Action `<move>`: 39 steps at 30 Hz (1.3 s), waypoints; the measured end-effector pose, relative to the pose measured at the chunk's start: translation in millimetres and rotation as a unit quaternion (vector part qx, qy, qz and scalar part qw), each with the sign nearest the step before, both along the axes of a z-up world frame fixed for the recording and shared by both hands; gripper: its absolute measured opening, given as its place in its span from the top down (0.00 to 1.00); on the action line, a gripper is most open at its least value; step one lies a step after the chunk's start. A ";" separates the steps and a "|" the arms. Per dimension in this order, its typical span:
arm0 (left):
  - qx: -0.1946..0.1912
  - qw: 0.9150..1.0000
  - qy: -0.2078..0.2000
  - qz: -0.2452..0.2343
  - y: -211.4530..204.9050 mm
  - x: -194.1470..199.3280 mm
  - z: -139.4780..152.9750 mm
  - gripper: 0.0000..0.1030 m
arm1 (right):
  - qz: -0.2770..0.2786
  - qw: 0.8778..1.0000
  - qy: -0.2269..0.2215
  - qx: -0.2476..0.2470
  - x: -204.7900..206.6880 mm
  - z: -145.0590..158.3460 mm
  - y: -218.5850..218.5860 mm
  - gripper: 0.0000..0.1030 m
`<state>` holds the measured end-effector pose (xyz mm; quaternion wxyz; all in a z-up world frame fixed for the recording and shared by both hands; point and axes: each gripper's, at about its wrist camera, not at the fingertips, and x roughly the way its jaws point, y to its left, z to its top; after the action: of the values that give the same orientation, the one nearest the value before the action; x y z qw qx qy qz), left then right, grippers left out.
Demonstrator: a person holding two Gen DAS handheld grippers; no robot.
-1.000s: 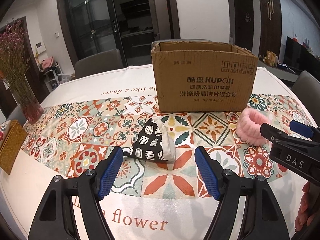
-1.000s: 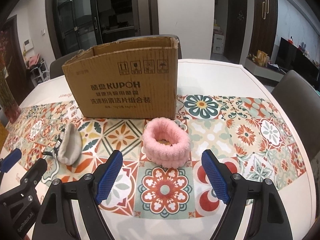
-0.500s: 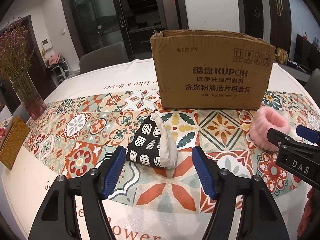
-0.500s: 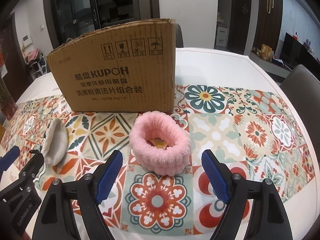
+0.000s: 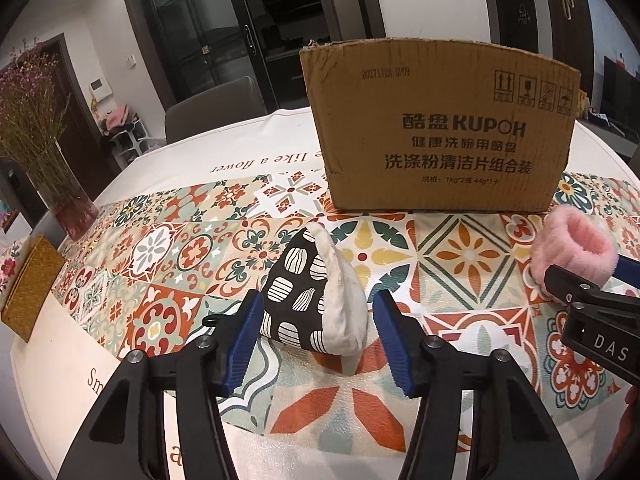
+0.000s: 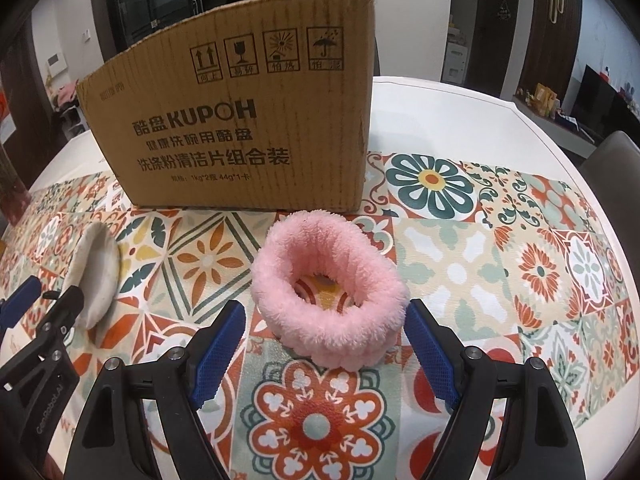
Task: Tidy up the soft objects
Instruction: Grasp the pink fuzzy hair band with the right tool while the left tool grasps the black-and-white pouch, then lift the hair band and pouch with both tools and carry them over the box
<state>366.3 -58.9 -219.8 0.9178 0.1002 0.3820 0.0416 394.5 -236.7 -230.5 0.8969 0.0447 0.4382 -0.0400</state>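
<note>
Flowers: dried pink flowers (image 5: 24, 120) stand in a glass vase at the far left of the table.
Woven box: a yellow woven box (image 5: 30, 288) sits at the left edge, near the vase.
Tablecloth: the cloth (image 5: 180, 248) has bright tile shapes and a white border with writing.
Left gripper: the left gripper (image 5: 314, 332) points down at the cloth. Its jaws have just been closing in. The black and white pouch sits between the blue pads. The left pad looks right against it, the right pad has a small gap, so nothing is squeezed.
Pouch: the black and white pouch (image 5: 304, 304) lies on the cloth in front of the box, with its cream lining turned up.
Box: the brown cardboard box (image 5: 436, 136) stands upright behind both soft things.
Pink band: the fluffy pink band (image 6: 328, 292) lies on the cloth, near the right front corner of the box.
Right gripper: the right gripper (image 6: 326, 344) has its jaws spread wide. The pink band sits between the pads, and neither pad touches it.
</note>
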 end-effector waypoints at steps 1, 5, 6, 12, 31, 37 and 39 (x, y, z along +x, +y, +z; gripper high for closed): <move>0.001 1.000 0.000 0.001 0.5 1.2 -1.3 0.47 | 0.000 1.000 0.001 0.000 1.2 -0.8 0.3 0.21; 0.002 1.000 0.008 0.002 1.8 6.3 -7.1 0.60 | -0.001 1.000 0.002 -0.002 5.9 -3.3 2.2 0.21; 0.003 1.000 0.011 0.003 2.4 7.6 -8.6 0.64 | -0.002 1.000 -0.001 -0.003 6.1 -3.4 2.7 0.21; 0.001 1.000 0.018 0.004 5.5 8.9 -12.4 0.77 | 0.004 1.000 -0.008 -0.008 5.5 -2.0 7.8 0.22; -0.023 0.999 0.011 -0.023 11.0 -3.7 7.5 0.87 | 0.017 1.000 -0.014 0.017 -12.9 14.3 19.1 0.70; -0.040 0.999 0.007 -0.033 13.3 -12.4 19.9 0.88 | 0.018 0.999 -0.032 0.014 -22.8 31.3 22.5 0.70; -0.043 0.998 0.002 -0.035 13.6 -15.7 25.2 0.88 | 0.017 0.999 -0.038 0.013 -26.6 37.4 24.1 0.70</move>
<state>350.6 -45.3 -194.6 0.9213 0.0745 0.3815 -0.0074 367.9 -212.6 -193.1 0.9128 0.0505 0.4049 -0.0171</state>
